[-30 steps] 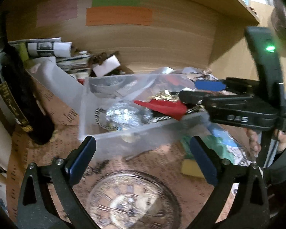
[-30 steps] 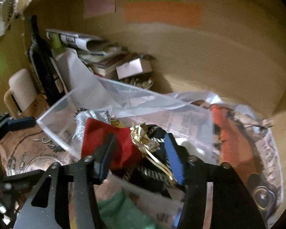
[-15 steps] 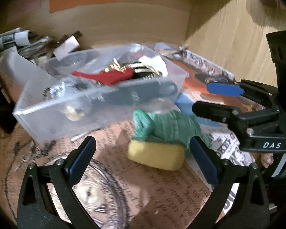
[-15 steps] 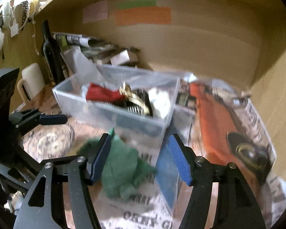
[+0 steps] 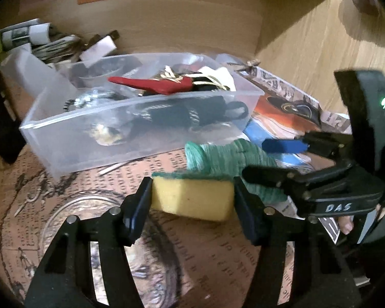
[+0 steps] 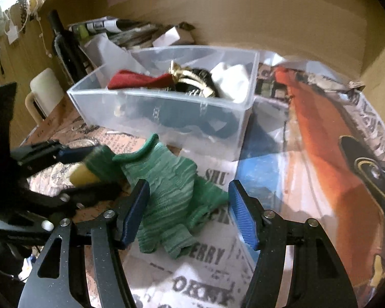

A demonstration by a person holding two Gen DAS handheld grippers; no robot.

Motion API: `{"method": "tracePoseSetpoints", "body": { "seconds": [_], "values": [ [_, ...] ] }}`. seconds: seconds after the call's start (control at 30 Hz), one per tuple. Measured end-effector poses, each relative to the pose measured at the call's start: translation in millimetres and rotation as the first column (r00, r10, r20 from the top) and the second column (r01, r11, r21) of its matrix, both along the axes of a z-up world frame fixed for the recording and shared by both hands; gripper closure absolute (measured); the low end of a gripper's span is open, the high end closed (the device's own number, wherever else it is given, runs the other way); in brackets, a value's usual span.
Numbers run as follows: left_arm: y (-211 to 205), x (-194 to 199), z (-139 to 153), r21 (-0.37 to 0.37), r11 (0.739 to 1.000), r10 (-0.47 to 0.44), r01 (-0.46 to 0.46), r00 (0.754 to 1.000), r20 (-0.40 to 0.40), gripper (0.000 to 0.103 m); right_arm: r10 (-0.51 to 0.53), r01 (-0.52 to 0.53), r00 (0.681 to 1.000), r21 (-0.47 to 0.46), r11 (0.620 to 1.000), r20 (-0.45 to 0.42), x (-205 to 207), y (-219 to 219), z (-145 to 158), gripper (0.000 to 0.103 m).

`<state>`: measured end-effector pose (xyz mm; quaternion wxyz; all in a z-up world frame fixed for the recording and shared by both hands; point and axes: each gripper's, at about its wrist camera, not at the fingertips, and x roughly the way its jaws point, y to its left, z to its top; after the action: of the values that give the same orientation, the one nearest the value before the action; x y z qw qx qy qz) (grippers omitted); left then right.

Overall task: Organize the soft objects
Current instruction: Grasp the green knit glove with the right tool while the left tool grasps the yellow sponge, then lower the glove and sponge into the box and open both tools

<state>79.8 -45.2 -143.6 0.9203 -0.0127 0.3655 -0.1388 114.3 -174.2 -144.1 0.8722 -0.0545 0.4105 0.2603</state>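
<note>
A yellow sponge (image 5: pixel 192 197) with a green scrub top lies on the printed paper; my left gripper (image 5: pixel 192 201) has both pads against its ends. A green knitted cloth (image 6: pixel 172 195) lies bunched beside it, also seen in the left wrist view (image 5: pixel 233 159). My right gripper (image 6: pixel 190 211) is open, its fingers on either side of the cloth. A clear plastic bin (image 5: pixel 71 138) behind holds a red cloth (image 5: pixel 154 84), a black and gold item and a white cloth (image 6: pixel 231 79). The sponge shows partly hidden in the right wrist view (image 6: pixel 82 175).
A dark bottle (image 6: pixel 64 43) and a cream mug (image 6: pixel 42 95) stand at the left. Rolled papers and boxes (image 6: pixel 120 29) are stacked behind the bin. Wooden walls close the back and right. Newspaper with an orange print (image 6: pixel 320 133) covers the right side.
Both grippers dropped lower and nearer. My left gripper moved onto the sponge and narrowed around it. My right gripper came down over the green cloth, still open.
</note>
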Motion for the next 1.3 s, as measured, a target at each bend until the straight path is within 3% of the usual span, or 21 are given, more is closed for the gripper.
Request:
{"method": "tracePoseSetpoints", "body": {
  "seconds": [0.1,0.17,0.37,0.67,0.97,1.13,1.3],
  "values": [
    [10,-6,8,0.001,1.000,0.022,-0.022,0.999,0.029,0.043,0.016,-0.016,1.000,-0.024,1.000,0.004,-2,6,-5,0.049],
    [15,-10,15,0.003,0.999,0.037,-0.038,0.998,0.056,0.042,0.037,-0.036,0.999,-0.024,0.999,0.009,-4,9,-5,0.065],
    [28,-16,34,-0.006,0.997,0.071,-0.071,0.990,0.118,0.043,0.062,-0.062,0.998,-0.003,0.998,0.033,-14,12,-1,0.083],
    [42,-16,69,0.004,0.992,0.121,-0.125,0.966,0.227,0.042,0.043,-0.052,0.986,0.058,0.997,0.159,-32,5,42,0.084],
    [60,4,102,-0.005,0.977,0.204,-0.213,0.925,0.320,0.042,-0.022,-0.022,0.954,0.143,0.989,0.300,-21,0,96,0.084],
    [69,22,108,0.008,0.967,0.237,-0.254,0.913,0.333,0.042,-0.059,-0.003,0.936,0.175,0.985,0.348,-8,4,112,0.084],
    [78,52,99,0.009,0.962,0.259,-0.273,0.925,0.278,0.042,-0.091,0.024,0.930,0.186,0.982,0.356,15,14,115,0.084]
  ]
}}
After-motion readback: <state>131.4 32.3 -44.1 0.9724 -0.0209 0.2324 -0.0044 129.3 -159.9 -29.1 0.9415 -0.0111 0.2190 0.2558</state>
